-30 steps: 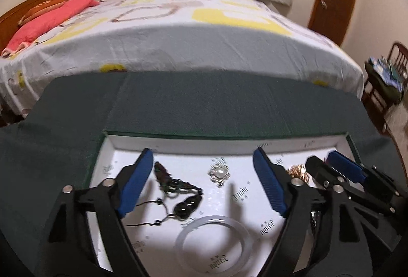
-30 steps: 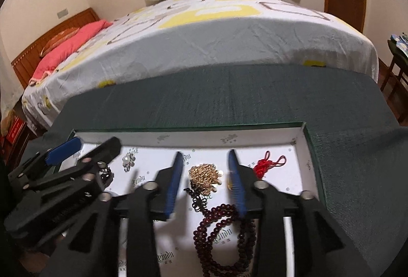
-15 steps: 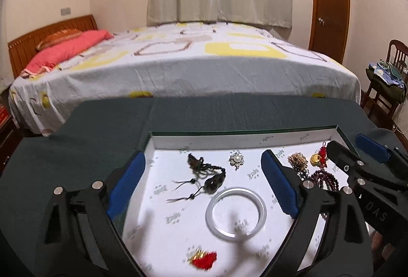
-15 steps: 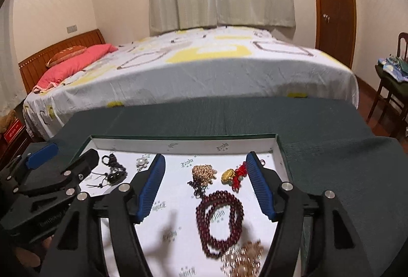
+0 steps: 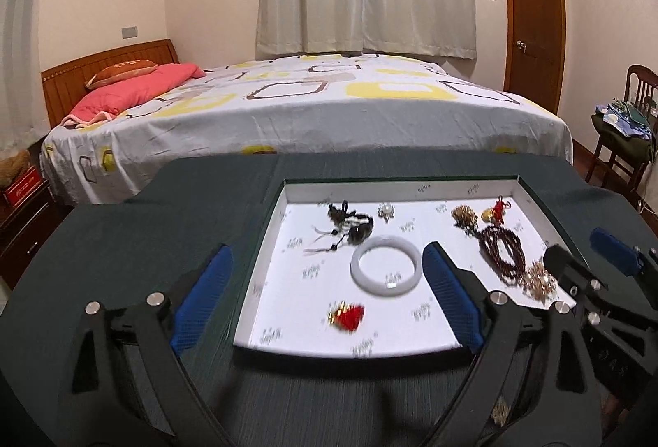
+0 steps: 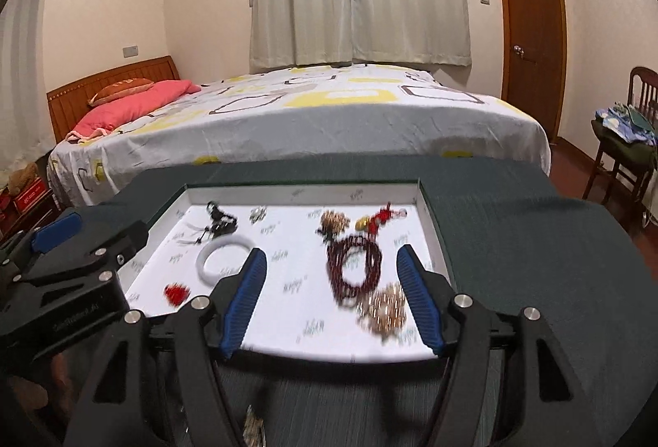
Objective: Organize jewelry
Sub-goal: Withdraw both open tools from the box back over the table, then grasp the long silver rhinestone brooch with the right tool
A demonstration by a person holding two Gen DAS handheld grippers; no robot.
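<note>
- Left claw [image 5: 325,292]: jaws spread wide, nothing between them; it hangs over the tray's near-left corner, one blue pad over the counter, the other over the tray floor.
- Right claw [image 6: 333,297]: jaws apart, empty, poised above the near edge of the tray with the dark red bead strand beyond its tips.
- Progress, as a judgement: every piece seen lies loose in one shallow white-lined tray [image 5: 263,262] on the dark green counter [image 5: 144,241]; no dividers or separate boxes in view, so sorting looks either barely begun or limited to spacing pieces out. Cannot tell which.
- Left half of tray: white bangle [image 5: 385,271] lying flat; black corded pendant [image 5: 349,227] behind it; small pearl brooch [image 5: 386,210] near the far wall; red tassel charm [image 5: 347,317] toward the near edge, blurred.
- Right half: dark red bead strand [image 6: 354,269] coiled in loops; gold cluster [image 6: 335,221] and red-and-gold knot charm [image 6: 378,218] behind it; pale gold beaded piece [image 6: 384,309] in front, blurred.
- Pieces sit mostly apart; the bead strand touches or overlaps its neighbours.
</note>
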